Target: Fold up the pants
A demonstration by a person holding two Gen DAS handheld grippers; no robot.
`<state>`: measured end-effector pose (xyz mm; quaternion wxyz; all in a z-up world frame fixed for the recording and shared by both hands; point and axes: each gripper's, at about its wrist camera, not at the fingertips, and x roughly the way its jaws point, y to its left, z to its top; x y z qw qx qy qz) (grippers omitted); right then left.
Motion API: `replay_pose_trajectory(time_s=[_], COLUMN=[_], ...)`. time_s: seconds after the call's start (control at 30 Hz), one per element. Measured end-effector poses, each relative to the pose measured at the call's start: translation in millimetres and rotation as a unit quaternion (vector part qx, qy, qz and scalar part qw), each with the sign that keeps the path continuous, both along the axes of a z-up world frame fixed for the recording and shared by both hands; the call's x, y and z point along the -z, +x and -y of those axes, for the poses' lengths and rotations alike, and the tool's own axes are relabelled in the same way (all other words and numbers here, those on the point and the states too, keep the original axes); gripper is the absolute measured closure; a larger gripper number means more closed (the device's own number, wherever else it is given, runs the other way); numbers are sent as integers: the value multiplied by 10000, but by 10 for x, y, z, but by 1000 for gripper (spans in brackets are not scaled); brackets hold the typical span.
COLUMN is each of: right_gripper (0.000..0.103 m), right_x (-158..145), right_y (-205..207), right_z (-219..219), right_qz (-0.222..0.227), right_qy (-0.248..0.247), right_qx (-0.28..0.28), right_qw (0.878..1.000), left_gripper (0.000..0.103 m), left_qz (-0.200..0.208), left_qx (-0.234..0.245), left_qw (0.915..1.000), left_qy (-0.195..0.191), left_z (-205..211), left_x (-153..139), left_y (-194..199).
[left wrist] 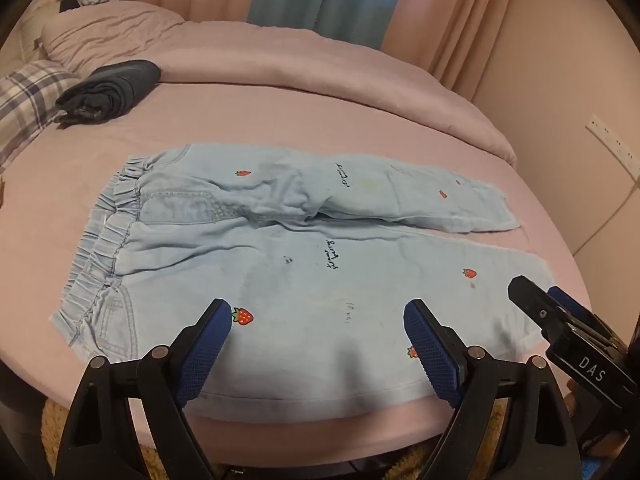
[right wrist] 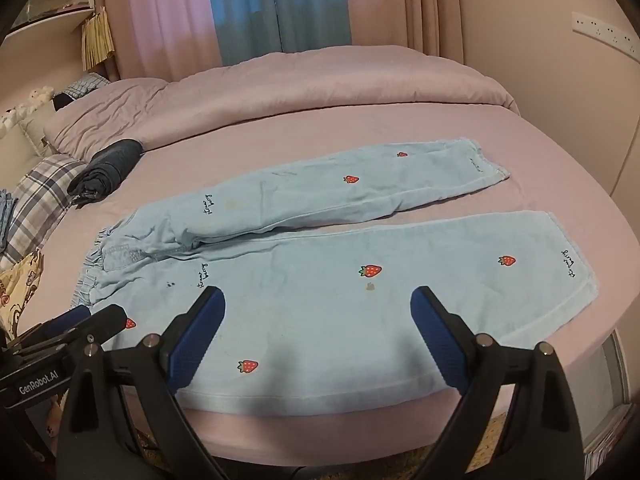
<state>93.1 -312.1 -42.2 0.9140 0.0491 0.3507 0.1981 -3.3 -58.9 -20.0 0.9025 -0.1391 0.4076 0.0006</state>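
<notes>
At the far left of the bed point(left wrist: 360, 92), near the pillows, a checked pillow point(left wrist: 24, 96) lies beside a rolled dark garment point(left wrist: 108, 92), well apart from the pants. The pants point(left wrist: 280, 248) are pale blue with small red strawberries and lie flat and unfolded on the pink sheet, close to the near edge of the bed. Their gathered waistband point(left wrist: 100, 240) is toward the left and the two legs run out to the right, the far leg slightly apart from the near one. The left gripper point(left wrist: 318, 316) hovers above the near leg with its jaws wide and nothing between them. Further right, the right gripper point(right wrist: 318, 304) also hangs over the near leg, jaws wide and empty. Behind the bed, pink and blue curtains point(right wrist: 248, 12) hang down.
</notes>
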Motion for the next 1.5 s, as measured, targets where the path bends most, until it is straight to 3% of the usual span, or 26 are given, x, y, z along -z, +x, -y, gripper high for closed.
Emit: replay_pose_trajectory(time_s=[1.5], right_gripper=[9], right_x=[79], right_y=[-16], right_z=[-111], right_qz=[19], right_qy=[-109], right_qx=[-31], right_qw=[9999], left_gripper=[15], left_qz=[-177], left_qx=[-103], left_qw=[9987], left_qy=[460], left_z=[63], left_x=[50], left_y=[33])
